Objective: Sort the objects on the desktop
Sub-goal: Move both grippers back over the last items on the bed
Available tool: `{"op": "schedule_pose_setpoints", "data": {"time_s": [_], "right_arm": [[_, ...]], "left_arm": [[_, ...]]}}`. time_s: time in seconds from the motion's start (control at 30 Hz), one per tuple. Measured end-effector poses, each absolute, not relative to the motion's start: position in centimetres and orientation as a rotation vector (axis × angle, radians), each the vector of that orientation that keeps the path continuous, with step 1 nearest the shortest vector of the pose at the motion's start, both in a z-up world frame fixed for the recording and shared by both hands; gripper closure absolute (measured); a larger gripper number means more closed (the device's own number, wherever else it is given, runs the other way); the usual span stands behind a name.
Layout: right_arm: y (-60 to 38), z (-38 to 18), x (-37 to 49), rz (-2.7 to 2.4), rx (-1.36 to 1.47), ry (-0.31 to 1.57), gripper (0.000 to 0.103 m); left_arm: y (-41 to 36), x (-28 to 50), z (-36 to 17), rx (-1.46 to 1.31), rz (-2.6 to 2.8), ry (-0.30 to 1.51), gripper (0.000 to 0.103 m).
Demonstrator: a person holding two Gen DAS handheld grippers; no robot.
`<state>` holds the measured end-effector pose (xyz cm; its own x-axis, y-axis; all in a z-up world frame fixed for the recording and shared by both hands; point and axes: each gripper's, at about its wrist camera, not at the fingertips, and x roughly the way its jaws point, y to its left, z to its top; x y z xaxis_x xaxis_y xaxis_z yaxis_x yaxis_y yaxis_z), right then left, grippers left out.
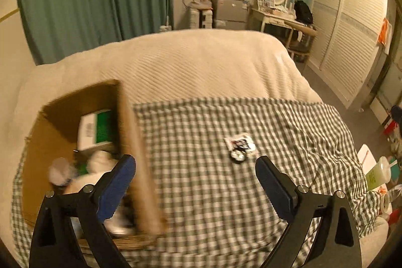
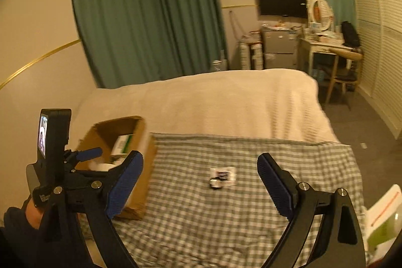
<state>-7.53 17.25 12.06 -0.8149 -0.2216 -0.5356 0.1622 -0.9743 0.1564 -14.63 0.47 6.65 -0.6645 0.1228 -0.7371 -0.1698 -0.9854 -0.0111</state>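
Left of the wide, empty jaws of both the left gripper [image 1: 195, 168] and right gripper [image 2: 200, 171], an open brown cardboard box [image 1: 135, 142] already holds several items, while ahead between them one small black-and-white packet [image 1: 240, 146] remains on the green checked cloth [image 1: 201, 192], so sorting looks nearly done.

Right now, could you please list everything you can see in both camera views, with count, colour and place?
cardboard box: one, brown, left on the checked cloth, open top
white and green carton: one, inside the box
white soft items: several, blurred, inside the box
small packet: one, white with dark print, middle of the cloth, with a small dark round thing at its near edge
checked cloth: one, green and white, over the near part of the bed
blanket: one, cream, on the bed
curtains: green, far wall
television: one, black, wall
dressing table: one, white, with round mirror
left gripper: open, empty
right gripper: open, empty
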Motion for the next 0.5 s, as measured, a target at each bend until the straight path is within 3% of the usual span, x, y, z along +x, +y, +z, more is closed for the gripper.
{"op": "schedule_pose_setpoints", "data": {"time_s": [0.5], "right_arm": [[25.2,0.2,-12.7,-2.868,0.982,-0.208,0.011]], "left_arm": [[7.9,-20.5,-7.2,-1.291,2.663,0.030,0.007]]}}
